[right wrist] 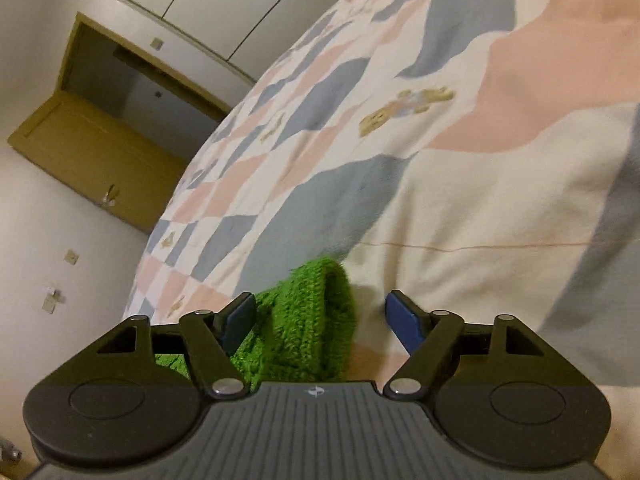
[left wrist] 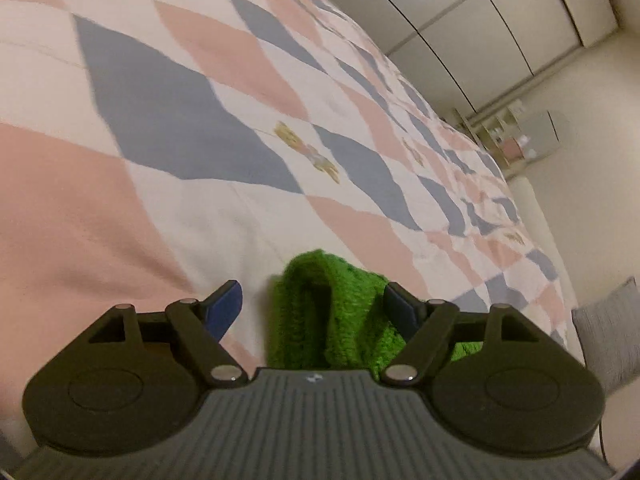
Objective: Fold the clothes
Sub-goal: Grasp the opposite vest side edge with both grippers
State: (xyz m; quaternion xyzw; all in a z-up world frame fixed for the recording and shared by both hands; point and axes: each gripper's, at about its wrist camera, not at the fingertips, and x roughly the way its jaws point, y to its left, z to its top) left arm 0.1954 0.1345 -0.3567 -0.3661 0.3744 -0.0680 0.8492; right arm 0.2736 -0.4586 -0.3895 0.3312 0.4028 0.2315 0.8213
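Left claw, fingers spread apart, straddles a fold of one green knitted garment lying on the bed; the knit touches its right blue pad, the other pad stands clear. Right claw, likewise spread, frames another fold of the same garment, nearer its left pad. The bed carries a quilt of pink, blue and white diamonds. Beyond: white wardrobe doors, one open wooden door, one grey cushion. No legible writing.

Left gripper, right gripper, black linkage arms, silver pivot screws, blue fingertip pads, ribbed grey housing
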